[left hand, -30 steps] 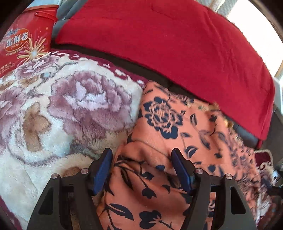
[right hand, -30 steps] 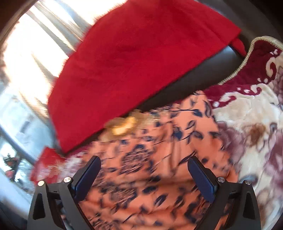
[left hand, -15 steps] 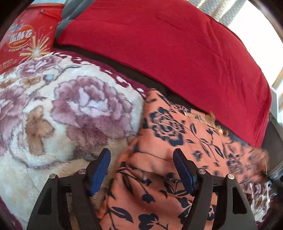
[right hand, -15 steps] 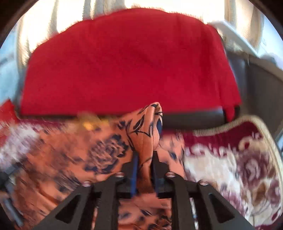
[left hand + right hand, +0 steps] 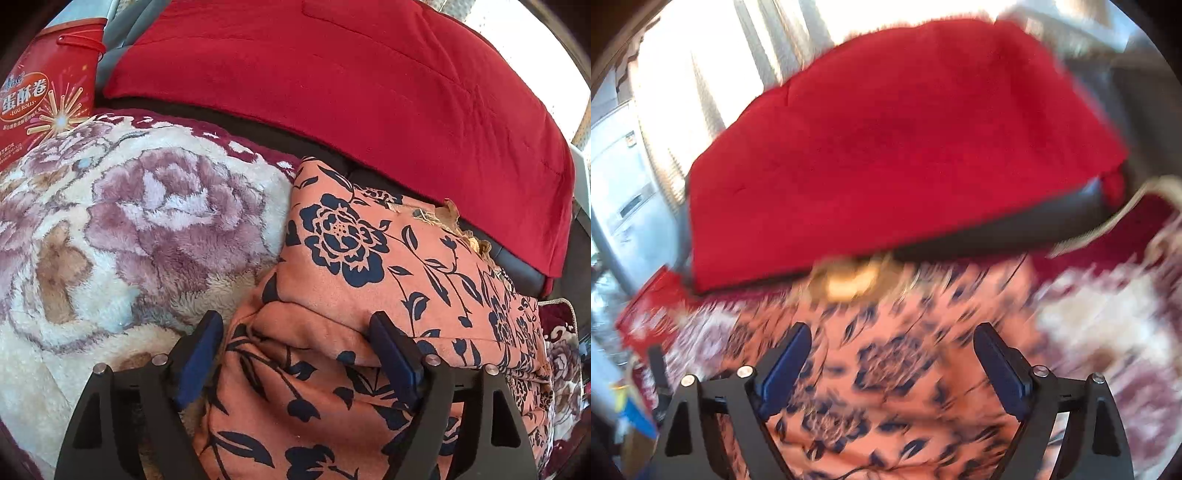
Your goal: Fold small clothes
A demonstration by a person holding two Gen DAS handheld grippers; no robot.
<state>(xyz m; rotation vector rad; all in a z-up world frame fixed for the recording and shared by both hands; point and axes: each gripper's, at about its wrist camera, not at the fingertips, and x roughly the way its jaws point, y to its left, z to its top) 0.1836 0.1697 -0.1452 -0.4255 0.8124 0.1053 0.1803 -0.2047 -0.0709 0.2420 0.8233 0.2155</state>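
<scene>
Nearest, the left claw [image 5: 297,354] stands wide over a fold of the orange flowered garment [image 5: 369,266], its jaws just opened further, gripping nothing. The right claw [image 5: 892,365] pinched cloth half a second ago; now it gapes empty above it. Best press each fold flat on the plush blanket [image 5: 122,229] before the next. Behind, a red cushion [image 5: 351,85].

red blanket [image 5: 369,92] draped over dark sofa back | floral plush blanket [image 5: 129,221] on seat | red egg-roll tin [image 5: 40,96] far left
</scene>
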